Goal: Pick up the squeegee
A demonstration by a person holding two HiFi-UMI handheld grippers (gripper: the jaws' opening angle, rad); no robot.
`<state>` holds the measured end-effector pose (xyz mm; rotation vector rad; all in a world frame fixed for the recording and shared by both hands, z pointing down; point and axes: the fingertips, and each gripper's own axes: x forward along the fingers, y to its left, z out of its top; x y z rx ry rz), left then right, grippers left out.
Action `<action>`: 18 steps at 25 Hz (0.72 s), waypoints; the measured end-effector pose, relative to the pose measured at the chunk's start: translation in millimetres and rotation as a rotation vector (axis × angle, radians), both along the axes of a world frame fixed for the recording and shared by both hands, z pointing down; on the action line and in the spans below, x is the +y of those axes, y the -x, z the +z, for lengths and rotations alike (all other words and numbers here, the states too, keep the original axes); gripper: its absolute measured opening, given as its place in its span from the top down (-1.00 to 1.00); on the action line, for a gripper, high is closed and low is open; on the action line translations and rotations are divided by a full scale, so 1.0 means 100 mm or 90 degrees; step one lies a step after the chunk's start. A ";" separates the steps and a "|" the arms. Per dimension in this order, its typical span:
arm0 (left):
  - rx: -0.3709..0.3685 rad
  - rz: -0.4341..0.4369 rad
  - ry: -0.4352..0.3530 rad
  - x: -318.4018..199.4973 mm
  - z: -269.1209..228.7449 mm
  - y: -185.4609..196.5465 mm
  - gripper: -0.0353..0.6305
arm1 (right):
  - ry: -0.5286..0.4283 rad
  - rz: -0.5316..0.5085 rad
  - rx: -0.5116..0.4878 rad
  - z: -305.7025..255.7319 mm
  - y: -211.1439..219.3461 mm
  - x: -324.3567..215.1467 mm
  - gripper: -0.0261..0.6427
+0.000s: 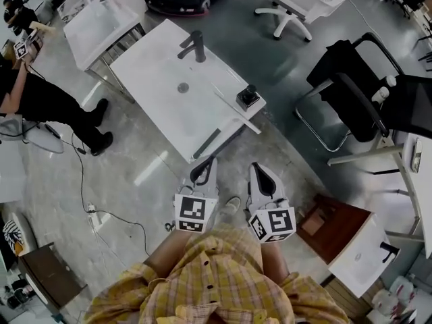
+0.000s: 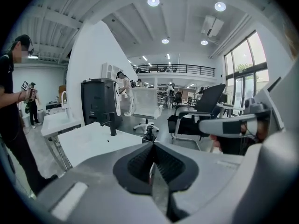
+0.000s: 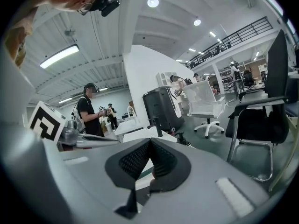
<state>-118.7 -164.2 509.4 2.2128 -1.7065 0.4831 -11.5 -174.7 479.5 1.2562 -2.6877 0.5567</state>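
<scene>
The squeegee [image 1: 247, 100] rests on the near right corner of the white sink table [image 1: 162, 93]: a black handle stands over a long pale blade lying along the table's edge. In the left gripper view the squeegee [image 2: 149, 133] shows just above the jaw tips, some way off. Both grippers hover side by side in front of the table, apart from it. My left gripper [image 1: 203, 165] is shut with nothing in it, jaws [image 2: 153, 147] meeting at the tips. My right gripper [image 1: 259, 171] also looks shut and holds nothing [image 3: 149, 142].
A black faucet [image 1: 194, 46] and a drain [image 1: 183, 87] are on the sink table. A second white sink [image 1: 101, 15] stands behind it on the left. A person in black [image 1: 40, 100] stands at left. A black office chair [image 1: 351, 86] is at right, with a white basin unit [image 1: 364, 255] lower right.
</scene>
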 end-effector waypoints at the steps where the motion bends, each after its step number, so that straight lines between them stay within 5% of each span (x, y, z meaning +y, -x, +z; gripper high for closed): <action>1: 0.000 0.003 0.008 -0.05 0.04 0.02 0.90 | 0.005 0.002 0.000 0.03 0.03 -0.04 0.92; 18: -0.021 0.058 0.130 -0.63 0.81 0.12 0.90 | 0.087 0.048 0.017 0.59 0.15 -0.45 0.92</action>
